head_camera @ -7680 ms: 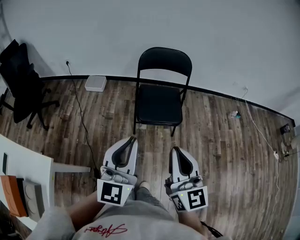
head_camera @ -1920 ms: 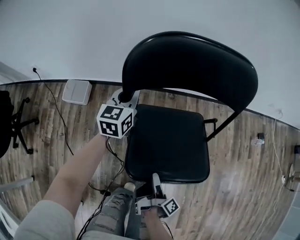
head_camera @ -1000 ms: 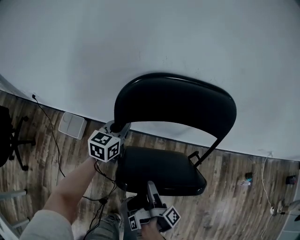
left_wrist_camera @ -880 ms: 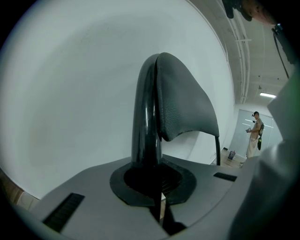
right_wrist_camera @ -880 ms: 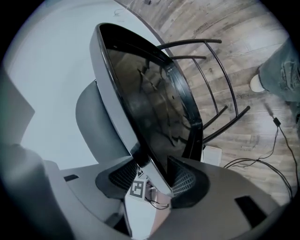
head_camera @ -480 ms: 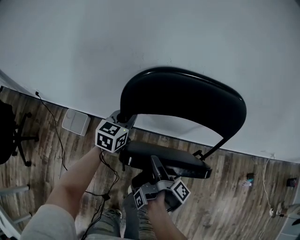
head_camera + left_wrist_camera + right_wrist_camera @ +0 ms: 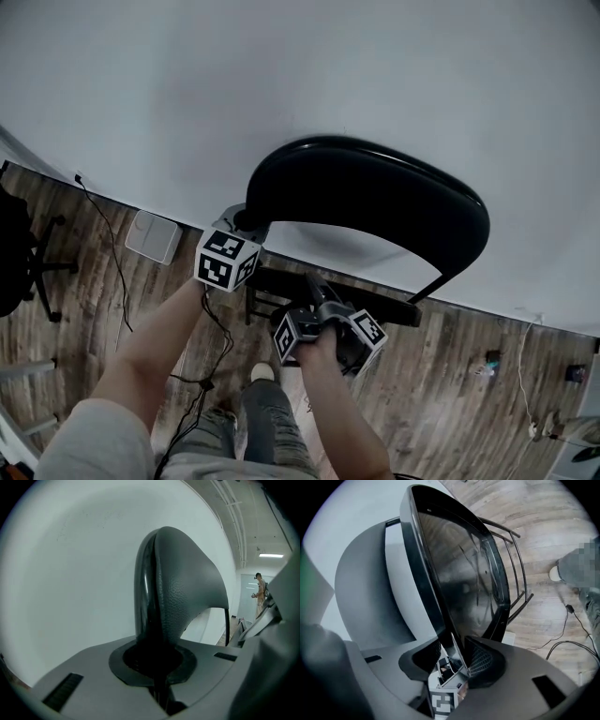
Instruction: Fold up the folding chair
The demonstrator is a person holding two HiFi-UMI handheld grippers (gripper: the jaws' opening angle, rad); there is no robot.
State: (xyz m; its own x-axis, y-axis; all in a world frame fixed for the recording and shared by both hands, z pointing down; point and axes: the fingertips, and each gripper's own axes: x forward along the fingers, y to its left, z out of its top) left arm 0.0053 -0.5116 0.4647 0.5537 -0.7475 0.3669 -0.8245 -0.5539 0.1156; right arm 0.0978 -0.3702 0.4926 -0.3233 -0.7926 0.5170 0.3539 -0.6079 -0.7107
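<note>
The black folding chair stands against the wall, its backrest (image 7: 370, 199) large in the head view. Its seat (image 7: 380, 309) is tipped up and shows almost edge-on. My left gripper (image 7: 242, 222) is shut on the backrest's left edge; in the left gripper view the jaws (image 7: 155, 665) clamp the frame below the padded backrest (image 7: 187, 583). My right gripper (image 7: 316, 284) holds the seat's front edge. In the right gripper view the jaws (image 7: 454, 660) have just been closing, pads against both faces, and the glossy underside (image 7: 464, 569) rises ahead.
A white box (image 7: 151, 236) lies on the wood floor by the wall, with a cable (image 7: 105, 258) running past it. An office chair (image 7: 21, 248) stands at the far left. The person's shoe (image 7: 262, 373) is just below the chair. Small items (image 7: 488, 362) lie at right.
The seat has swung up from nearly flat to almost edge-on. My right gripper rose with its front edge toward the backrest. The left gripper keeps its hold on the backrest.
</note>
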